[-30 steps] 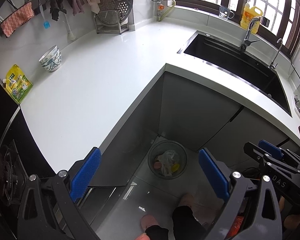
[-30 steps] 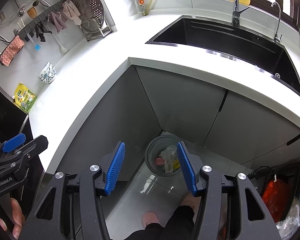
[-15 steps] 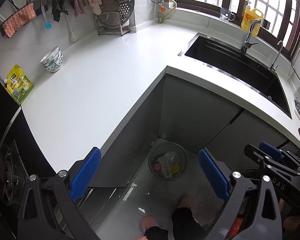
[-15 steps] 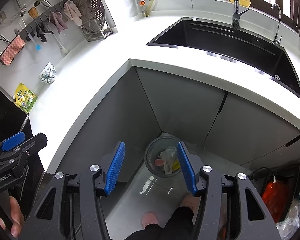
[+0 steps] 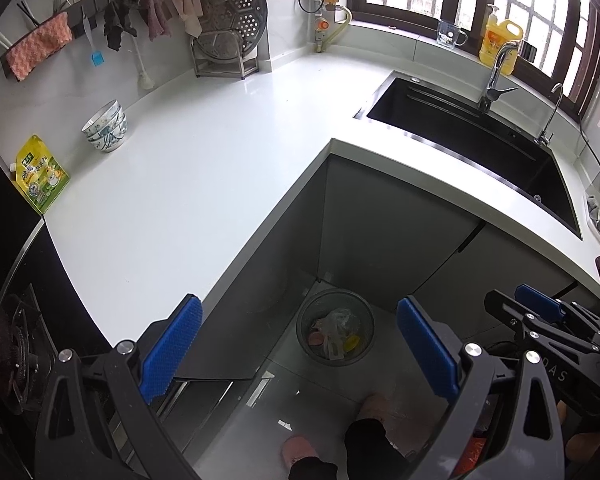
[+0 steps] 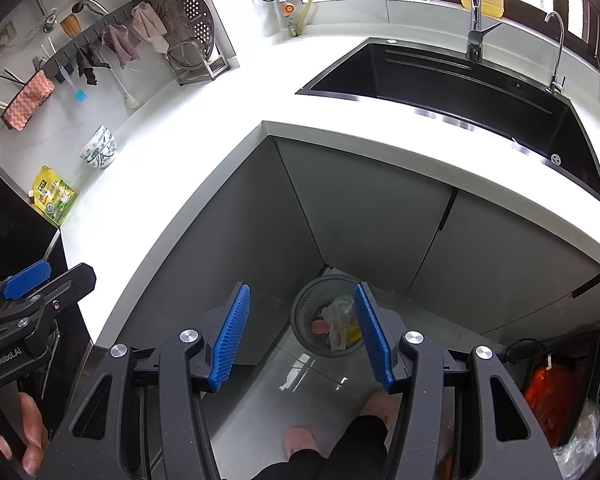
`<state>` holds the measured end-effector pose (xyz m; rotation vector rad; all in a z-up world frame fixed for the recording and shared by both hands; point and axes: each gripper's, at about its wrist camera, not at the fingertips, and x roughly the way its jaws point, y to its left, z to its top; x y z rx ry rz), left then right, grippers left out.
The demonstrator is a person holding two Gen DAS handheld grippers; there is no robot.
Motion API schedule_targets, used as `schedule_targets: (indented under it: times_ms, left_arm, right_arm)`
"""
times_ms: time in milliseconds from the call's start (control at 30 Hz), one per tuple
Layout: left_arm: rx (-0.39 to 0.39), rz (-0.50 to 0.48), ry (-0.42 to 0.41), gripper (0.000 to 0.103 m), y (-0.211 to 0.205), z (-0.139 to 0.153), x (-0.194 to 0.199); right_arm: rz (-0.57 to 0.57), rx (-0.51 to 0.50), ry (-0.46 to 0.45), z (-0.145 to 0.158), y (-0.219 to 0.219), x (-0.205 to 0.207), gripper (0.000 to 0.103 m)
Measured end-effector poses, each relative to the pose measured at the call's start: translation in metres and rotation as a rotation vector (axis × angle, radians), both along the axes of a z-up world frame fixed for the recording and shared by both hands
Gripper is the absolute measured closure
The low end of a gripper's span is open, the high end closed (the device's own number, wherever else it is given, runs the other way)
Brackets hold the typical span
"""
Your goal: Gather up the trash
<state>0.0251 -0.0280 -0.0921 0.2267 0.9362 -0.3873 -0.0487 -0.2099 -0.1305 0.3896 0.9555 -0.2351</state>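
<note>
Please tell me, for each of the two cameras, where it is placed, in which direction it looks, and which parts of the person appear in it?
Left wrist: on the left gripper, high, looking down over the countertop to the trash bin; jaws open, feet visible.
Right wrist: on the right gripper, looking down at the floor corner; jaws open, feet and a hand visible.
Shared: bin, sink, bowls, and each shows the other gripper.
</note>
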Motion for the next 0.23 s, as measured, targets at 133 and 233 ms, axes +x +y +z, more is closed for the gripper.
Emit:
schedule_targets:
  times_ms: [133, 233]
  left_arm:
    - [-0.006, 0.005, 0.014, 0.007, 0.0004, -0.0004, 0.0017]
    - [-0.006, 0.004, 0.018, 0.007, 0.0025, -0.001, 0.0029]
  right_arm:
    - [-0.003, 0.003, 0.001, 0.0002, 0.0002, 0.0, 0.05]
    - [-0.003, 0.003, 0.0, 0.0008, -0.0001, -0.0002, 0.05]
